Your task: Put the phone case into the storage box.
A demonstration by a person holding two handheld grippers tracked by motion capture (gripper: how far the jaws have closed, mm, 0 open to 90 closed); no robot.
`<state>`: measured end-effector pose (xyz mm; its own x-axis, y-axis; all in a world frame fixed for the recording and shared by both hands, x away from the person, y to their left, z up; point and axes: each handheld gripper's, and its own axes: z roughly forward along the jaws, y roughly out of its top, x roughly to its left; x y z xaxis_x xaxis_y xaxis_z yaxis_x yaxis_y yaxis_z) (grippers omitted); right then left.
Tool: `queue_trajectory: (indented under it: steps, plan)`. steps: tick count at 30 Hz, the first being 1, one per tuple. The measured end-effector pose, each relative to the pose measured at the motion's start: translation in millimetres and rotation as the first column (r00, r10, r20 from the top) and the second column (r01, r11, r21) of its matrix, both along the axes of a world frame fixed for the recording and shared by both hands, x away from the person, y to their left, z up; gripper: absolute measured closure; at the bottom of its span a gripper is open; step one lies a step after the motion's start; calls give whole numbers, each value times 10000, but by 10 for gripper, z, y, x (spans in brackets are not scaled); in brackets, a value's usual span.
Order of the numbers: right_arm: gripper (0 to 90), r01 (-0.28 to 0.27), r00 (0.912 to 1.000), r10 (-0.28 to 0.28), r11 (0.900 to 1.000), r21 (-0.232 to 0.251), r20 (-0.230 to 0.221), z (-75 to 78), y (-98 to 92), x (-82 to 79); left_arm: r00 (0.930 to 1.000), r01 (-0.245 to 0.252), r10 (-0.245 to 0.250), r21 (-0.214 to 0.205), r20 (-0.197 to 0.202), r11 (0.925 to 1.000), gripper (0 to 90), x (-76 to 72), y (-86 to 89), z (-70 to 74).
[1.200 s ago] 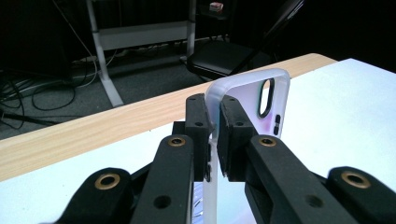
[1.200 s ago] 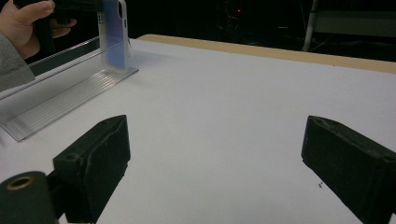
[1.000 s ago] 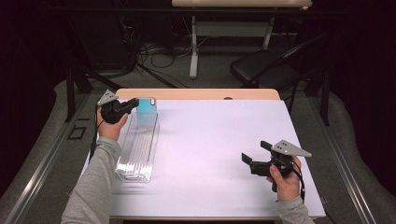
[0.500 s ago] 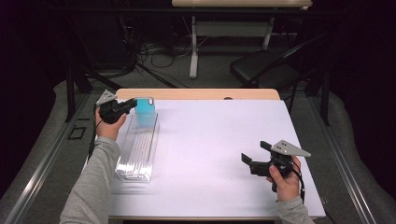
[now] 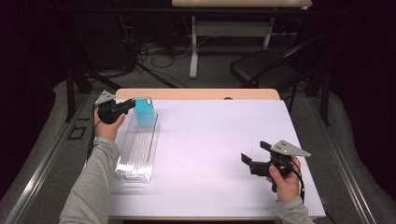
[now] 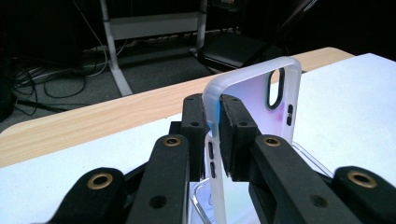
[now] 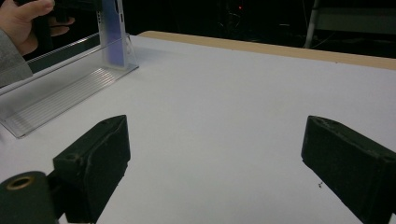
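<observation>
High view shows the left tongs (image 5: pixel 133 103) still pinching the blue phone case (image 5: pixel 144 113) upright in the clear tray (image 5: pixel 135 158) at upper left, nothing moved, while the right tongs (image 5: pixel 254 156) wait apart.

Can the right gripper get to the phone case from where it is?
Probably yes. The right gripper is open, with bare white table between it and the phone case. But the left gripper is clamped on the case's edge, in the clear tray.
</observation>
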<state>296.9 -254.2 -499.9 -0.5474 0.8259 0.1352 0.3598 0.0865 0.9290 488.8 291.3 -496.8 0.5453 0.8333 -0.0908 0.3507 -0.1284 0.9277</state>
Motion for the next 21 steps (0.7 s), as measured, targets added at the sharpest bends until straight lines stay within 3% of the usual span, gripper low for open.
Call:
queue_trajectory:
  steps: [10, 21]
  plan:
    - [77, -31, 10000, 31, 10000, -18, -34, -3, 5, -1, 9998, -166, 167, 53, -97, 9998, 770, 8, -3, -12]
    - [77, -93, 10000, 93, 9999, -37, -27, -3, 14, -2, 9990, -429, 429, -53, -98, 9991, 603, 7, 1, -2]
